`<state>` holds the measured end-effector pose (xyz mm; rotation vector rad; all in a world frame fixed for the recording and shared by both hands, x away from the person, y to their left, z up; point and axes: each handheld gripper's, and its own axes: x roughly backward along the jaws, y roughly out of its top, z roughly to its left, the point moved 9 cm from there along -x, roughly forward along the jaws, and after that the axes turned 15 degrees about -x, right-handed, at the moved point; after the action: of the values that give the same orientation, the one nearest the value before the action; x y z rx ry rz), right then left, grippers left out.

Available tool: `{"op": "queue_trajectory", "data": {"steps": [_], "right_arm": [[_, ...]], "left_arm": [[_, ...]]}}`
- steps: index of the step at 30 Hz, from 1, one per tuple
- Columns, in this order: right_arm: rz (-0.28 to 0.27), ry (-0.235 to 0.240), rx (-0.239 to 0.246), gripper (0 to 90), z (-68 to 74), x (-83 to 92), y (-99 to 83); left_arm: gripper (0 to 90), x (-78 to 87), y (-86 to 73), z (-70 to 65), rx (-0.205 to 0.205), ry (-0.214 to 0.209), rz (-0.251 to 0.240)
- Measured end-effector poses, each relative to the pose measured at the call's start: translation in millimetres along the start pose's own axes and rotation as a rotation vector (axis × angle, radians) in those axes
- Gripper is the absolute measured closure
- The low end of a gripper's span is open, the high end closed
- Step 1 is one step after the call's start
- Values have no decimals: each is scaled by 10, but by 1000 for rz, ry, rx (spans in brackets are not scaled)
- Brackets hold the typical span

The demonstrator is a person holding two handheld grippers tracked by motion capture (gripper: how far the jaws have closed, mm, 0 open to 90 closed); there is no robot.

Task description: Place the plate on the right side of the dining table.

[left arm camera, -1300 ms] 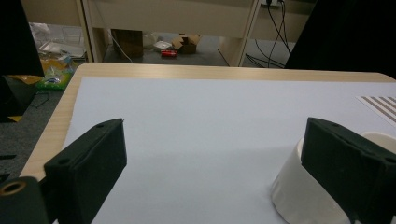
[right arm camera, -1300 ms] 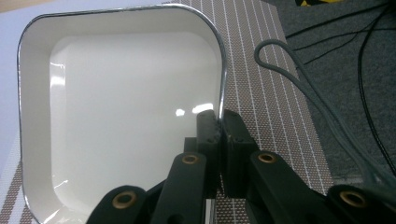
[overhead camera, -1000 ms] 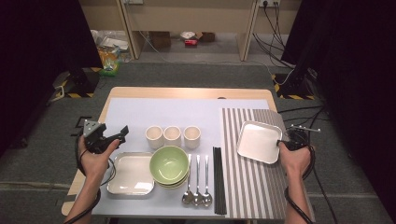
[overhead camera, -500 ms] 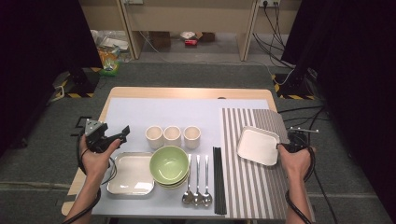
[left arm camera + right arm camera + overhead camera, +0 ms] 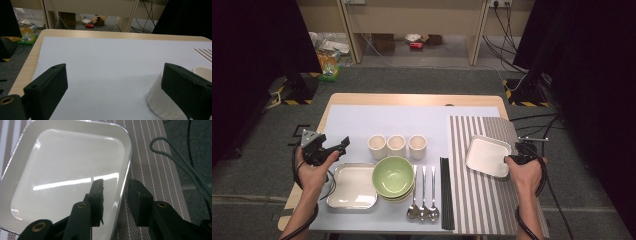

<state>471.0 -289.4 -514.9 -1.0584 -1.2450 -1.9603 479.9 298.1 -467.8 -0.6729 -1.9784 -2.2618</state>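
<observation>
The wooden table is covered by a pale sheet, and on its right part a striped placemat is laid, on which the square white plate rests flat; this plate is taken as the thing in hand; it lies directly ahead of the right gripper, whose jaws straddle its near rim, one over the plate's inside and one outside over the mat; the jaws have just been opening and stand about half apart, the rim between them but no pad seen pressing on it, so the plate is judged released rather than held; the plate being nearly square, no long axis is to be reckoned with, and the straddled edge runs away from the claw, along the line of its jaws; the right hand is plainly the nearer, the left being well apart across the table. The left gripper is held wide open and empty above the pale sheet; a white cup lies just ahead of its right-hand jaw, partly hidden by it; a withdrawal straight back from the rim is judged the likely next move.
</observation>
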Motion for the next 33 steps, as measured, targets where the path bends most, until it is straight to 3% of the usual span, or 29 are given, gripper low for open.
{"op": "queue_trajectory", "data": {"steps": [5, 16, 17, 22, 24, 29, 33], "right_arm": [[4, 7, -9, 694, -25, 9, -17], [56, -31, 21, 760, -31, -49, -107], [63, -34, 27, 795, -42, -49, -114], [74, -31, 63, 803, -60, -44, -110], [86, -50, 124, 817, -114, -29, -102], [96, -55, 144, 849, -216, 3, -92], [100, -46, 147, 850, -221, 6, -93]], "left_arm": [[60, -11, -39, -13, -4, -1, 11], [61, -9, -69, -10, -7, 0, 18], [62, -8, -57, -7, -1, 0, 11], [61, -3, -49, -5, -5, 1, 10], [61, -2, -49, -1, -5, 2, 10], [61, -3, -52, 7, -4, 5, 10], [62, -5, -54, -2, -5, 5, 12]]}}
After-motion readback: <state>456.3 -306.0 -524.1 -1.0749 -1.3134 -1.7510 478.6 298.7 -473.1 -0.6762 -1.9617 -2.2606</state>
